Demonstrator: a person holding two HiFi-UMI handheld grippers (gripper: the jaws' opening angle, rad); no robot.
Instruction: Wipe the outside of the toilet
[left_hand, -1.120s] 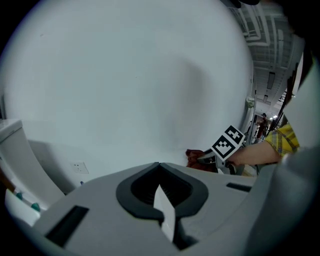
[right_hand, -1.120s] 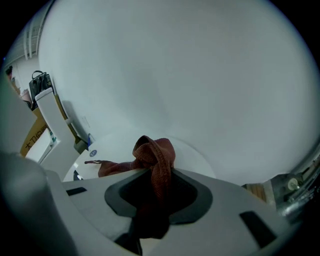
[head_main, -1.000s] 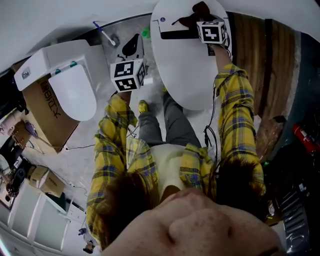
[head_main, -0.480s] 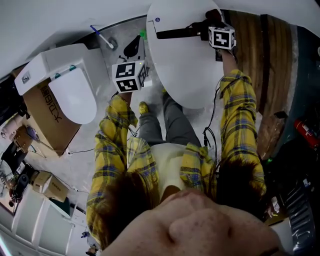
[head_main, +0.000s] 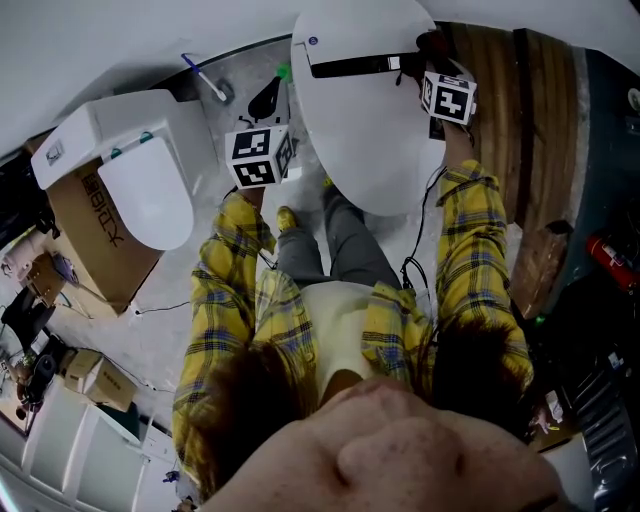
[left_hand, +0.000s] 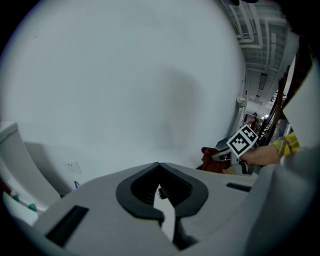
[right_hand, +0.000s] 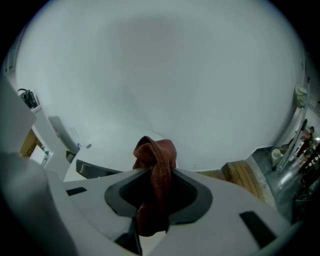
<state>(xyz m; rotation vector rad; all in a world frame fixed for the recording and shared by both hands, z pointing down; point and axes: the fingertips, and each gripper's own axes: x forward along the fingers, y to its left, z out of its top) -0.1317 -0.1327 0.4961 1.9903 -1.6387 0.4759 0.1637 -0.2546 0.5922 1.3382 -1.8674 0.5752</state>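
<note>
Two toilets show in the head view, and the big white toilet (head_main: 360, 130) at top centre is the one in play. The right gripper (right_hand: 152, 171) is clamped tight on a reddish-brown cloth (right_hand: 156, 150), which bunches above the jaw tips and hangs below them. It sits at the toilet's back right edge, by a dark strip (head_main: 350, 67) running across the rear. The left gripper (left_hand: 159, 164) is squeezed closed with nothing in it, held off to the toilet's left, apart from it, facing a plain white wall (left_hand: 125, 75). Further left stands a second toilet (head_main: 140, 185), just beside a cardboard box (head_main: 88, 215). Wooden boards (head_main: 510, 110) run along the right. A red object (head_main: 603, 268) lies at far right, possibly a fire extinguisher, too small to be sure. The person's yellow plaid sleeves (head_main: 475, 250) crowd the lower frame and cover the floor there.
</note>
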